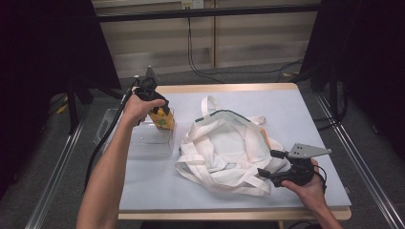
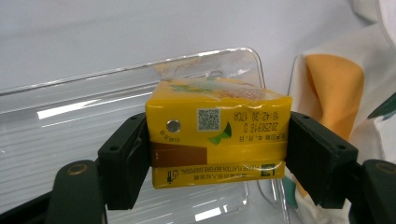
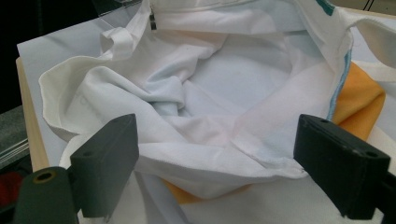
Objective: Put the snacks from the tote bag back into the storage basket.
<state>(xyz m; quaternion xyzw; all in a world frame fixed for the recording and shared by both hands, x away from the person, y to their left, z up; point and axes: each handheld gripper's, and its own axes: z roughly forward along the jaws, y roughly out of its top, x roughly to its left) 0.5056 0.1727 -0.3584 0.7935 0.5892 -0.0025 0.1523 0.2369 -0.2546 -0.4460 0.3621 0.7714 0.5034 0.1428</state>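
A yellow drink carton (image 2: 217, 135) is clamped between the jaws of my left gripper (image 2: 217, 156), which is shut on it. In the high view the left gripper (image 1: 157, 112) holds the carton (image 1: 162, 118) above a clear plastic bin (image 1: 148, 140) at the table's left. A white cloth tote bag (image 1: 224, 150) with orange and green print lies open at the table's middle. My right gripper (image 1: 268, 163) rests at the bag's right edge, open. In the right gripper view its jaws stand wide apart over the bag's rim (image 3: 224, 158), and the gripper (image 3: 217, 163) holds nothing.
The table (image 1: 296, 109) has a pale blue-grey top with a wooden edge. The bag's handles (image 1: 207, 105) trail toward the back. Cables hang along the wall behind. Black stands sit at both sides of the table.
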